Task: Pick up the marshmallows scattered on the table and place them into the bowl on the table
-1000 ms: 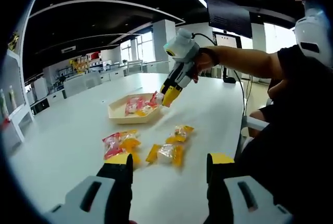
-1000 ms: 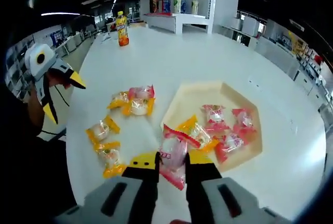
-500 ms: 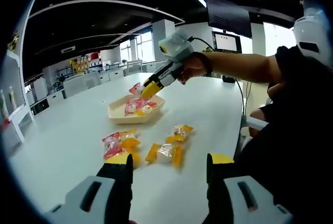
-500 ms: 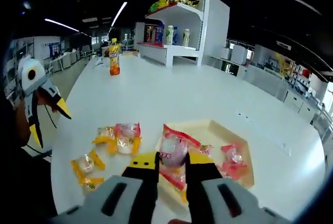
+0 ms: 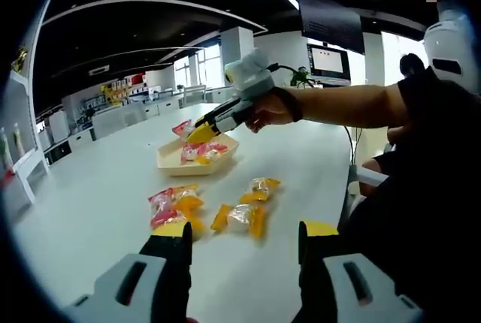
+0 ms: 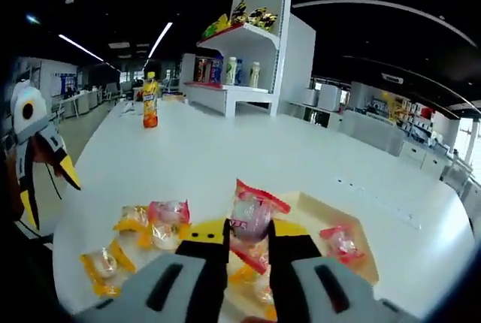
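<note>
While right claw (image 6: 249,236) pinches red marshmallow packet (image 6: 252,214) above tray-like bowl (image 6: 359,238), left claw (image 5: 242,234) spread, empty. We judge packets light, crinkly, slippery; grip mid-wrapper. Loose packets (image 5: 242,218) remain on table (image 5: 90,210).

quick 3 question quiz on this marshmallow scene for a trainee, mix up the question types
1. True or false: the right gripper is shut on a red marshmallow packet.
2. Multiple choice: in the right gripper view, where does the orange bottle stand? A) in the bowl B) far back on the table C) on the shelf
3. Fill in: the left gripper is ____ and holds nothing, with loose packets on the table ahead of it.

Key: 1 true; 2 B; 3 open. In the left gripper view, the held packet hangs over the bowl.
</note>
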{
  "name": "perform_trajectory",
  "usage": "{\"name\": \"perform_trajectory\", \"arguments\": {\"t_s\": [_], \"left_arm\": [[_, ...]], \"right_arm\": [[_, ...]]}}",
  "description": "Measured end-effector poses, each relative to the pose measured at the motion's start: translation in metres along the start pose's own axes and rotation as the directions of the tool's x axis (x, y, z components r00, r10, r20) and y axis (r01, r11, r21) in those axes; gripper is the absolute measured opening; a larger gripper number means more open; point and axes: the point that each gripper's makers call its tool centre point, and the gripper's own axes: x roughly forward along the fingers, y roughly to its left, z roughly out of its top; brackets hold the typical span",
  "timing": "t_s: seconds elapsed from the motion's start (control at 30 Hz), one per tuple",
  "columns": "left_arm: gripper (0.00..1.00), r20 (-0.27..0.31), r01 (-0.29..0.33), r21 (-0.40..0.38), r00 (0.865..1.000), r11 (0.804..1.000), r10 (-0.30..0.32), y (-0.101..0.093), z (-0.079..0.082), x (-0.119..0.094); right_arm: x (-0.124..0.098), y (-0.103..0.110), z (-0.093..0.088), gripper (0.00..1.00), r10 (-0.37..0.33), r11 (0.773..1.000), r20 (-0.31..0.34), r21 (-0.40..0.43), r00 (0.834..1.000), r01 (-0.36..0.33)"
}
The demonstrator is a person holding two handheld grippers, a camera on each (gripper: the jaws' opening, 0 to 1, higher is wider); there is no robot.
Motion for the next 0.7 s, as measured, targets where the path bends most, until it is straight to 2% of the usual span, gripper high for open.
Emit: {"name": "perform_trajectory", "arguments": {"t_s": [0.23,0.7], "left_arm": [[0.56,0.001,0.006,-0.001,1.000,1.000,-0.006,-0.0012,-0.0003,0.0021],[0.56,-0.004,0.004,-0.003,1.000,1.000,-0.004,0.0002,-0.0013,0.0022]], "right_arm": [[0.0036,-0.0002,-0.0075,0.20,-0.009,1.000,-0.014,0.000,1.000,0.009],[0.0091,-0.0061,-0.0066,0.20,-0.021,1.000,-0.001,0.017,1.000,0.021]]}}
